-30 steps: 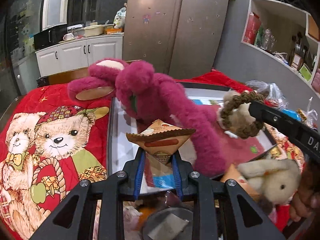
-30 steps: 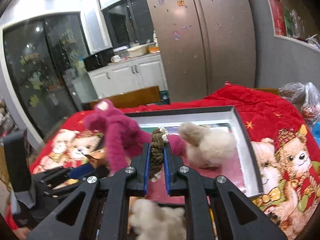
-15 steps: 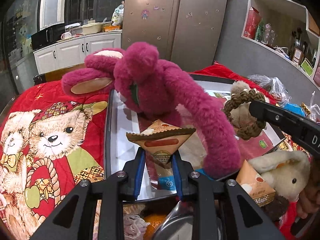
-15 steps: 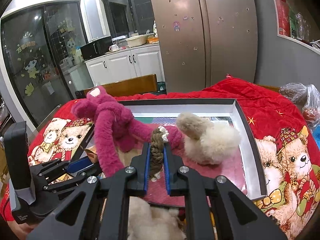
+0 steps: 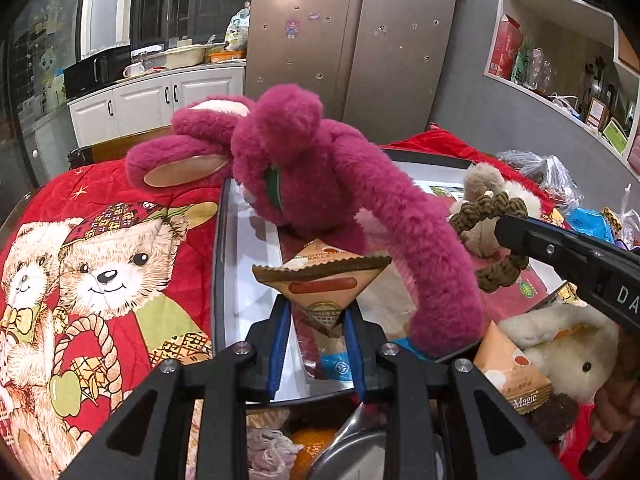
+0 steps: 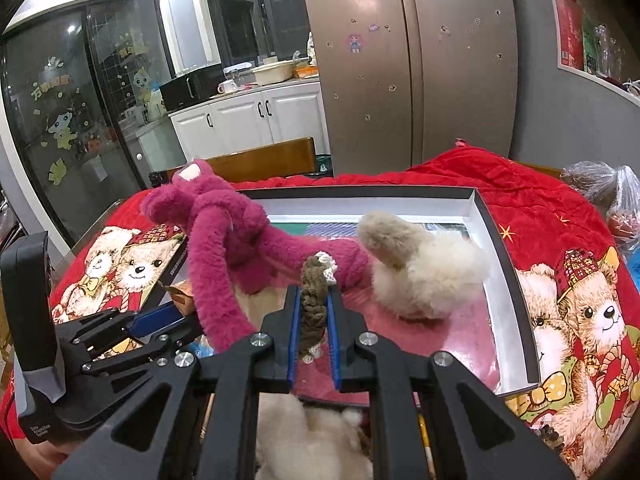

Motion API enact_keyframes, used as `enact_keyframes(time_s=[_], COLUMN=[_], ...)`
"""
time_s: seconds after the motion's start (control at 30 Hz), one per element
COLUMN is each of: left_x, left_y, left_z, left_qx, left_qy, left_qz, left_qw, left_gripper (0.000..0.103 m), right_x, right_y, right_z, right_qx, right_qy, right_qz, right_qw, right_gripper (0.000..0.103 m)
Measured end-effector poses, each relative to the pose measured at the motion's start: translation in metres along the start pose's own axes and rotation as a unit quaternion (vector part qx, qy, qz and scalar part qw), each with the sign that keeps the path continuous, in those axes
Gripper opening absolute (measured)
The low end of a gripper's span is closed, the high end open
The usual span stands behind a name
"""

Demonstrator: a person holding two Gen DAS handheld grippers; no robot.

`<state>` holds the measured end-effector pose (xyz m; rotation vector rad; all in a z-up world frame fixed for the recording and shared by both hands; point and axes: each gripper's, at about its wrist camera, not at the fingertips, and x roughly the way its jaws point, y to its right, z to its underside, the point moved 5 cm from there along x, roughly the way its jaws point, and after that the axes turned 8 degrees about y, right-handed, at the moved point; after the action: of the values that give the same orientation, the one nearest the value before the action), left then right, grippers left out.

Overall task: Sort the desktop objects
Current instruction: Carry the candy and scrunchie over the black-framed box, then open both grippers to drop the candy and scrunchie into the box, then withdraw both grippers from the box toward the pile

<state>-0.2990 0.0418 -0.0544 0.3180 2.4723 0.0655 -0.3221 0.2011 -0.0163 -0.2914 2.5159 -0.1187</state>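
Left wrist: snack packet hangs clamped above tray rim.

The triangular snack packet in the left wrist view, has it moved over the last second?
Yes. The triangular snack packet, clamped in the left gripper, has travelled forward over the tray's near rim, toward the magenta plush bear.

Pink plush hides the tray's middle.
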Motion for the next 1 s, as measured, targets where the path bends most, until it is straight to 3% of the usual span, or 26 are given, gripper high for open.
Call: enact_keyframes(time_s=[0.27,0.37,0.4,0.43,0.47,0.53,0.63,0.77,0.83,1.0], left_x=[-0.002,-0.005,-0.006,-0.009,-0.013,-0.014,-0.015,-0.024,-0.027,-0.033], left_y=[0.0,0.002,0.002,0.003,0.005,0.007,0.01,0.012,0.013,0.008], left_z=[0.0,-0.002,-0.003,-0.005,-0.007,-0.006,-0.007,-0.012,-0.015,-0.02], left_qx=[-0.002,-0.004,-0.004,-0.004,-0.005,-0.005,-0.011,0.023,0.031,0.019], left_qy=[0.002,0.001,0.004,0.012,0.025,0.018,0.006,0.029,0.038,0.046], left_qz=[0.004,0.009,0.009,0.01,0.02,0.028,0.035,-0.005,-0.015,-0.012], left_qw=[1.0,1.0,0.9999,0.9999,0.9995,0.9994,0.9993,0.9993,0.9987,0.9987], left_gripper=[0.029,0.047,0.061,0.074,0.08,0.1,0.103,0.103,0.103,0.103], right_x=[-0.001,-0.004,-0.005,-0.006,-0.007,-0.01,-0.015,-0.018,-0.019,-0.021], right_y=[0.004,0.005,0.004,0.003,0.002,0.0,-0.006,-0.01,-0.011,-0.013], right_z=[-0.001,-0.003,-0.004,-0.005,-0.006,-0.008,-0.011,-0.013,-0.014,-0.016], right_qx=[0.007,0.006,0.003,0.004,0.005,0.008,0.0,-0.005,-0.003,-0.015], right_qy=[0.004,0.018,0.02,0.022,0.024,0.033,0.042,0.043,0.04,0.041], right_qz=[0.011,0.024,0.023,0.021,0.017,0.004,0.0,0.002,0.0,0.021], right_qw=[1.0,1.0,1.0,1.0,1.0,0.999,0.999,0.999,0.999,0.999], right_gripper=[0.014,0.016,0.021,0.032,0.038,0.061,0.08,0.089,0.099,0.103])
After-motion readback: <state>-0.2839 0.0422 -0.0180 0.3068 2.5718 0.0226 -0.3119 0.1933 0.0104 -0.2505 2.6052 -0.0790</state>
